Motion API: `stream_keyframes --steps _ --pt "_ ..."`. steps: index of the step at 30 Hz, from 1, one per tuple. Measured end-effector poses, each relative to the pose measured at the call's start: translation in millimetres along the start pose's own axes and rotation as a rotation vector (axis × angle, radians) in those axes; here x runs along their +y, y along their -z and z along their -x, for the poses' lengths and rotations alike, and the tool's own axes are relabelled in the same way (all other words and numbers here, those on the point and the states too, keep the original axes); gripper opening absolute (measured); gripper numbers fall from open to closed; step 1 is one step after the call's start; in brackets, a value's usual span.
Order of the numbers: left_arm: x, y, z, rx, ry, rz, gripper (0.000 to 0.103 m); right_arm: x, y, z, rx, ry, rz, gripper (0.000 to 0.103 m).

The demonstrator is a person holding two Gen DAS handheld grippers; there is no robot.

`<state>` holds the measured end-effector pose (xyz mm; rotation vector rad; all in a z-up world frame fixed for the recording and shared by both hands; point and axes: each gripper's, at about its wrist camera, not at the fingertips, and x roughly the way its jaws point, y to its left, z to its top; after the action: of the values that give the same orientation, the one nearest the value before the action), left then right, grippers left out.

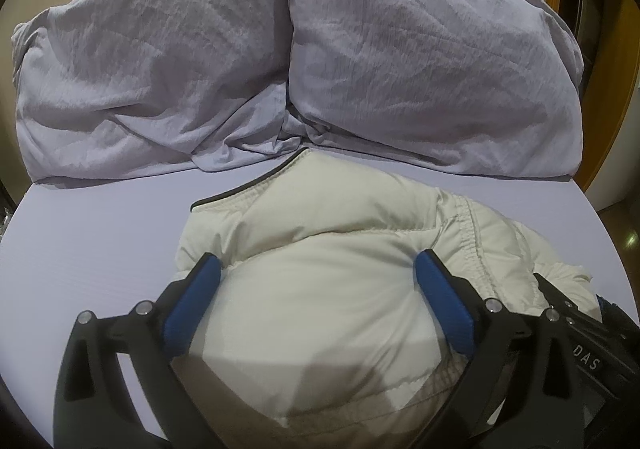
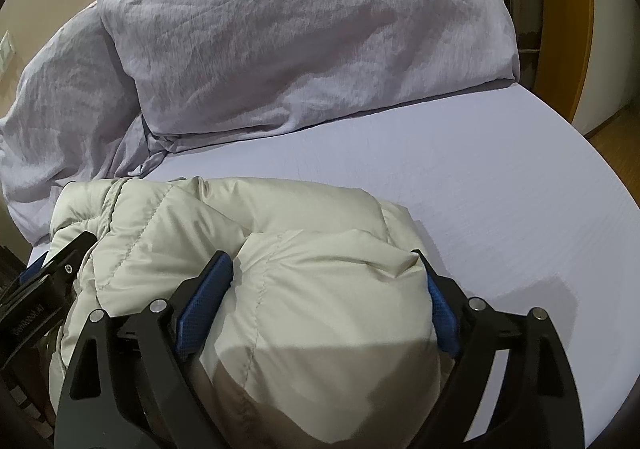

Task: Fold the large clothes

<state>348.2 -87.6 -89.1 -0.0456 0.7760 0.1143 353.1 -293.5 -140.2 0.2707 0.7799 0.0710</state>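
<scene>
We have the cream quilted puffer jacket [image 1: 320, 289] bunched into a thick mound on the near part of the bed, and we grip it from both ends. Our left tool [image 1: 318, 267] is spread wide, its blue pads [image 1: 192, 305] pressing into the padding on either side; our right tool [image 2: 324, 265] is just as wide around the jacket's right portion, where a fat puffy roll bulges between the pads. We judge the wide span is needed because the down filling is bulky and springs back, so a narrow pinch would slip off the slick shell. Stitched channels and a dark-edged hem [image 1: 256, 181] mark the fabric, which looks smooth and faintly shiny. Under it lies the flat lavender bedsheet [image 2: 460, 153], taut and matte. Beyond, at the far side, two crumpled lilac-grey pillows [image 1: 420, 61] lean together, their cotton finely wrinkled.
</scene>
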Motion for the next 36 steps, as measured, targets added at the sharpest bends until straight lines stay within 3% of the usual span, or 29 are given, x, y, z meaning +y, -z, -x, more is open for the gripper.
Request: stream_keyframes --steps 36 --pt "0.3 1.7 -6.5 0.007 0.009 0.011 0.099 -0.7 1.9 -3.4 -0.011 0.019 0.006 0.089"
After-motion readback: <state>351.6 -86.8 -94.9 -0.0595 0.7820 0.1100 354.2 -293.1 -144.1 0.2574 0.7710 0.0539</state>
